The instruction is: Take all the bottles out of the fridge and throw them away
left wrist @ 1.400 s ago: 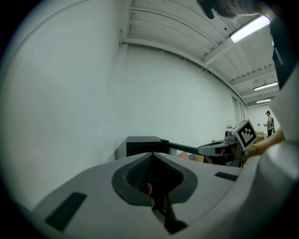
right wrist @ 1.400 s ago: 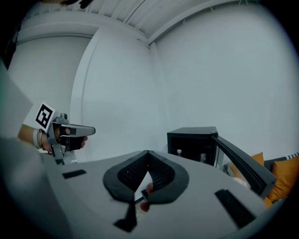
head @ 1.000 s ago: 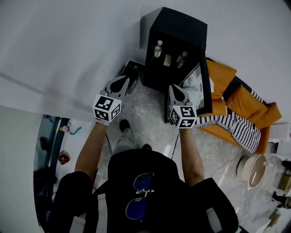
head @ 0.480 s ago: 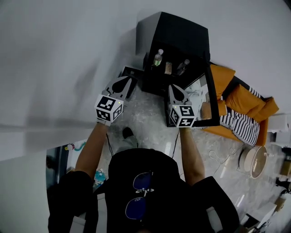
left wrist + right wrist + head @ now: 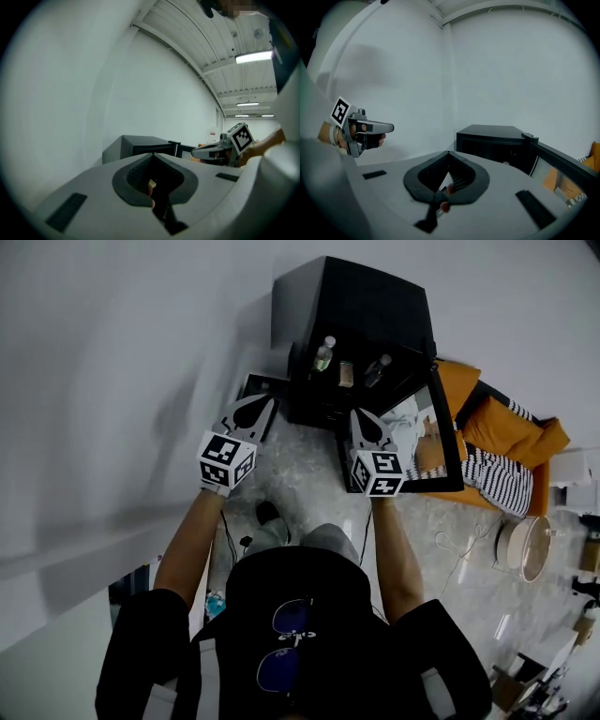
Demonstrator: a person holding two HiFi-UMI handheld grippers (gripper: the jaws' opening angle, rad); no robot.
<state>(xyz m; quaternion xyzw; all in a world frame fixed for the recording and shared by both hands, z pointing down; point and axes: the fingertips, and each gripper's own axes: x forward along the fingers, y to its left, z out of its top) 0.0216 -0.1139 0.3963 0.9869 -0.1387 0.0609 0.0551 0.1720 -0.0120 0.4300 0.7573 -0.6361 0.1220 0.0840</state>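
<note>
Both jaws are clenched and empty. The left gripper (image 5: 263, 403) has advanced toward the open fridge (image 5: 361, 301), where the bottles (image 5: 323, 352) stand on the shelf, untouched. The right gripper (image 5: 360, 414) has advanced too and is now close to the door (image 5: 422, 442). The approach looks nearly done; the jaws must open before any grasp.

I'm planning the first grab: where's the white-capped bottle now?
Head view, top centre: the white-capped bottle stands at the left inside the open black fridge, just left of a small brownish container.
</note>
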